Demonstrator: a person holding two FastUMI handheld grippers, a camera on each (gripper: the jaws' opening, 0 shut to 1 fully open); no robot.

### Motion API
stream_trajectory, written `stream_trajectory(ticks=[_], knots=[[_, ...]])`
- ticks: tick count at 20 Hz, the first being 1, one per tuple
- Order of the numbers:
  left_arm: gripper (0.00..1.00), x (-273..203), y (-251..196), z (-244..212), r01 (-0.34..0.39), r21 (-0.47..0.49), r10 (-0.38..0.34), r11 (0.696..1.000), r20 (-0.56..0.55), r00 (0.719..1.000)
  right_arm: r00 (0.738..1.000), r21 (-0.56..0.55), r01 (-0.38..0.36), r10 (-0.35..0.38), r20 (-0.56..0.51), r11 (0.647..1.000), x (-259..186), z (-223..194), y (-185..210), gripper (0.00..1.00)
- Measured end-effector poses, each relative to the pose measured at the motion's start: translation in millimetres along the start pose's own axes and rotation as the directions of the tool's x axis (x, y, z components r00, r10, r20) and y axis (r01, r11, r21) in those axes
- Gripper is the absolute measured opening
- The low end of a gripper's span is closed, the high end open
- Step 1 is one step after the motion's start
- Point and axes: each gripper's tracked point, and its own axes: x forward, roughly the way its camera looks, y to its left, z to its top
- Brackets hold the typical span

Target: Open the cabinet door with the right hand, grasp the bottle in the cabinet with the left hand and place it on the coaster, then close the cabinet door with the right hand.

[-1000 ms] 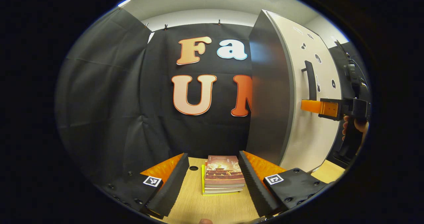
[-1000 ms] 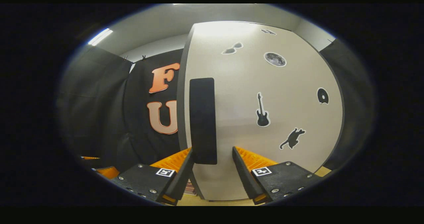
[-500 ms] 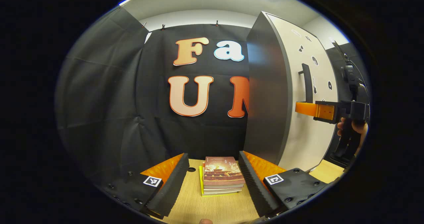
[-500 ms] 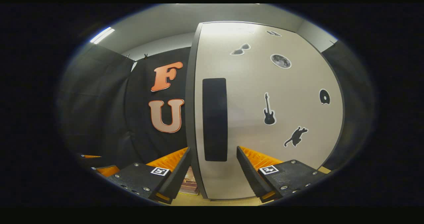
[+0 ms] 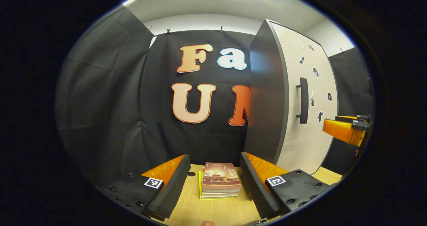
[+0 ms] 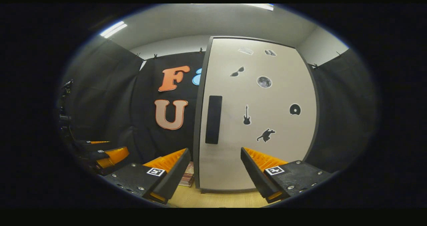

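The cabinet stands on the table, its beige door [image 6: 260,132] flush with the dark grey side [image 5: 267,99]. The door carries small black stickers and a black vertical handle [image 6: 213,119] near its left edge. My right gripper [image 6: 215,151] is open, level with the foot of the handle and well back from it, touching nothing. In the left gripper view the right gripper [image 5: 335,130] pokes in from the right edge, apart from the handle [image 5: 303,100]. My left gripper [image 5: 214,157] is open and empty over the table, left of the cabinet.
A small stack of books [image 5: 220,182] lies on the wooden table [image 5: 217,212] between my left fingers, close to the cabinet's left side. A small round hole [image 5: 191,174] sits in the tabletop beside it. Black cloth walls close off the back and left.
My right gripper, whose open fingers stood on either side of the handle, has drawn back from the door. The door looks the same. My left gripper has barely shifted.
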Motion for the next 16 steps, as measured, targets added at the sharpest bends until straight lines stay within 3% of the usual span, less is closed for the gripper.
stream_trajectory(ticks=[11,16], knots=[[0.97,-92,-28,24,-0.157,0.017,0.156,0.987,0.055,0.986,0.997,-0.099,-0.074,0.075,0.015,0.992,-104,-19,-55,0.93],[0.99,-121,-47,24,-0.134,0.032,0.131,0.991,0.067,0.989,0.998,-0.054,-0.070,0.070,-0.003,0.996,-130,-30,-67,0.93]])
